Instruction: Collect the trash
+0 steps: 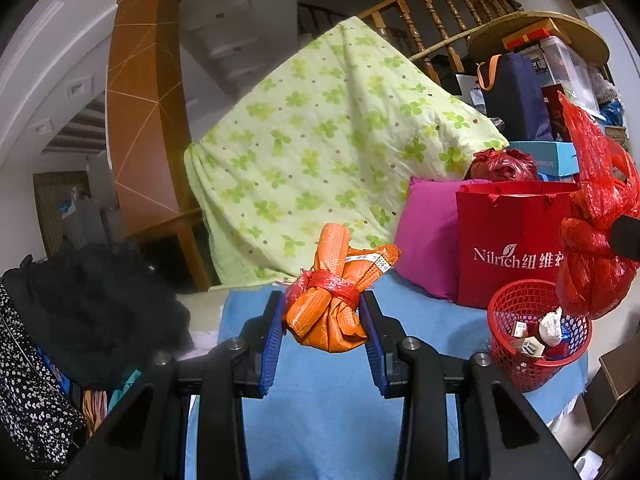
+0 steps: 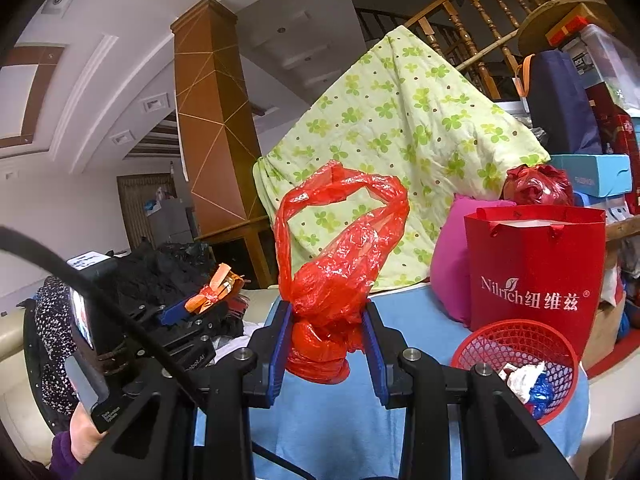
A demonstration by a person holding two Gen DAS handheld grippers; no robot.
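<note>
- Left wrist view: the left hand-held gripper (image 1: 322,316) is clamped on an orange printed wrapper bundle tied with a red plastic strip (image 1: 330,304), held clear above the blue cloth-covered tabletop (image 1: 332,408).
- The round red mesh plastic basket (image 1: 538,330), already holding scraps, stands at the right, in front of the red paper gift bag with white lettering (image 1: 516,248). To drop well, I would carry the bundle over the rim before releasing it.
- Right wrist view: the right hand-held gripper (image 2: 326,328) pinches a crumpled red plastic carrier bag (image 2: 336,264) at its knotted waist, loops standing up.
- The basket (image 2: 516,350) sits low at the right; the loose loops could snag its rim, so release should happen centred above the opening.
</note>
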